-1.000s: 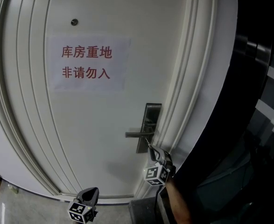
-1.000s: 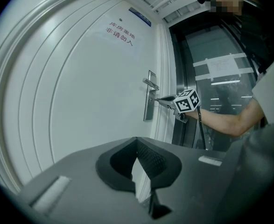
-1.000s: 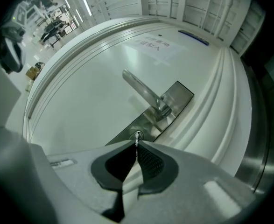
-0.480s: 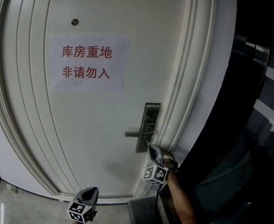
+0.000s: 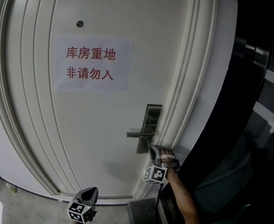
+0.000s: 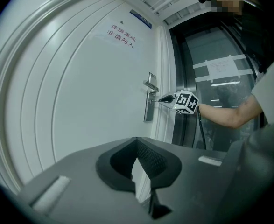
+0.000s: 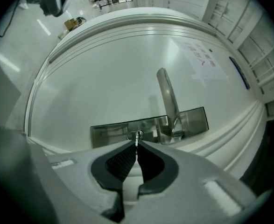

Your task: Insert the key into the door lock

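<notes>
white door [image 5: 94, 134] with paper sign [image 5: 92, 64]: right hand-held gripper [image 5: 152, 148] clamps the key [image 7: 137, 143] at the lock [image 5: 149, 119], left hand-held gripper [image 6: 137, 143] closed empty.

key [image 7: 136, 143] in lock [image 7: 131, 135], handle [image 7: 167, 94] beside, sign [image 5: 91, 63] above on door [image 5: 104, 148]

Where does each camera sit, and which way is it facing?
Head view: on the person's head, facing the white door; left gripper, right gripper, right forearm show.
Left gripper view: on the left gripper, low, looking along its shut jaws at the door; right gripper, forearm show.
Right gripper view: on the right gripper, close on the lock plate; its jaws grip the key at the keyhole.
Shared: all three show lock plate and handle.
</notes>
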